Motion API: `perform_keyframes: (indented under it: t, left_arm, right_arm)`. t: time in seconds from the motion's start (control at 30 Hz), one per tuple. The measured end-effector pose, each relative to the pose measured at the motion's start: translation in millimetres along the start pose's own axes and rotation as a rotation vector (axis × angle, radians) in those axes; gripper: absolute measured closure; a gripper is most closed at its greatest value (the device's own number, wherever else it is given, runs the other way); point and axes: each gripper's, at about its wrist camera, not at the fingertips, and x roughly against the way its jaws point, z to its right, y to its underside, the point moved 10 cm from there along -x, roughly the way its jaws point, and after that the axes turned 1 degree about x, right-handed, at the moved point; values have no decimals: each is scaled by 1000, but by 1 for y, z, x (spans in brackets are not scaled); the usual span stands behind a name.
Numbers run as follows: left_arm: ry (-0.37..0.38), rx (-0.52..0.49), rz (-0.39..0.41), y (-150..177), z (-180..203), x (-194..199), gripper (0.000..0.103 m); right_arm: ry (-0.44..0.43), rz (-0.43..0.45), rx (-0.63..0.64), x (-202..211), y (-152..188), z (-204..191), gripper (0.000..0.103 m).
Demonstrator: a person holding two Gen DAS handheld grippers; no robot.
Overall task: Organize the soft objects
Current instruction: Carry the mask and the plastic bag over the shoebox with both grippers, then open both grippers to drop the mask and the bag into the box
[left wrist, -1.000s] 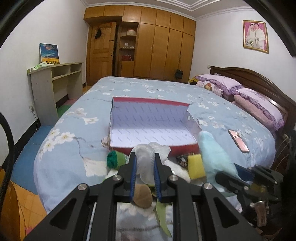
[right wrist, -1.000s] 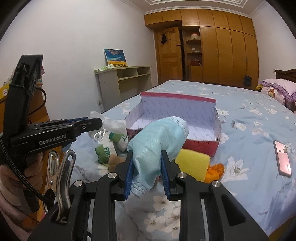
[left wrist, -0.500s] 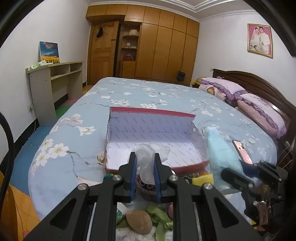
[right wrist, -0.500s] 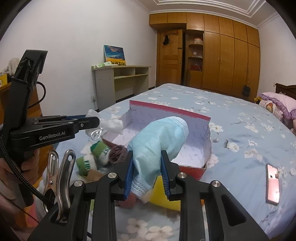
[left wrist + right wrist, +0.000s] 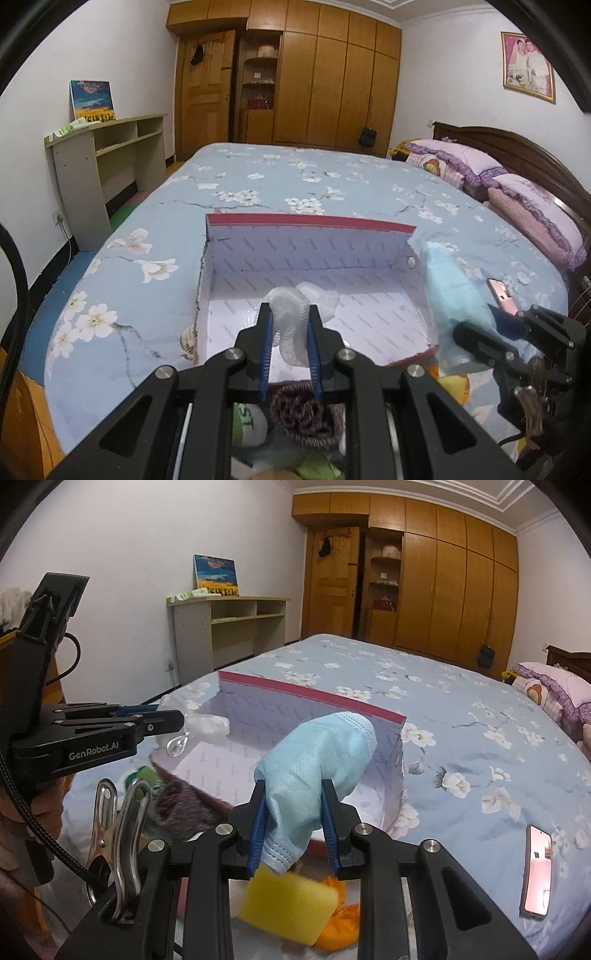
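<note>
An open red box (image 5: 310, 221) with a pale lining stands on the flowered bed, its inside bare. My left gripper (image 5: 289, 318) is shut on a crumpled clear plastic bag (image 5: 291, 314) and hangs over the box's near wall; the bag (image 5: 201, 725) also shows in the right wrist view. My right gripper (image 5: 294, 788) is shut on a light blue face mask (image 5: 321, 753), held above the box's near right corner (image 5: 391, 805). Below my grippers lie a brown knitted piece (image 5: 303, 417), a green and white soft item (image 5: 249, 424), a yellow sponge (image 5: 288, 908) and an orange cloth (image 5: 340, 930).
A pink phone (image 5: 535, 877) lies on the bed right of the box. Purple pillows (image 5: 532, 210) sit at the headboard on the far right. A grey shelf unit (image 5: 103, 158) stands by the left wall, wooden wardrobes (image 5: 332, 74) at the back. The bed's near edge is just below me.
Both grippers have moved forward over the bed with their loads, from above the pile of soft items to above the box's near side. The pile now lies under and behind the fingers.
</note>
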Motion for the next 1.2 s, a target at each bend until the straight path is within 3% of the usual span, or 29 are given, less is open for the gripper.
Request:
perform_keyframes:
  t: [0.63, 0.97, 1.2]
  left_arm:
    - [-66, -15, -123, 7, -13, -95, 85]
    - [-79, 12, -197, 21, -22, -120, 85]
    - [-87, 7, -208, 20, -21, -124, 85]
  right_arm:
    - [-25, -113, -8, -90, 14, 45, 75]
    - [-44, -179, -30, -120, 26, 56, 75]
    - [-37, -205, -18, -126, 29, 55, 75]
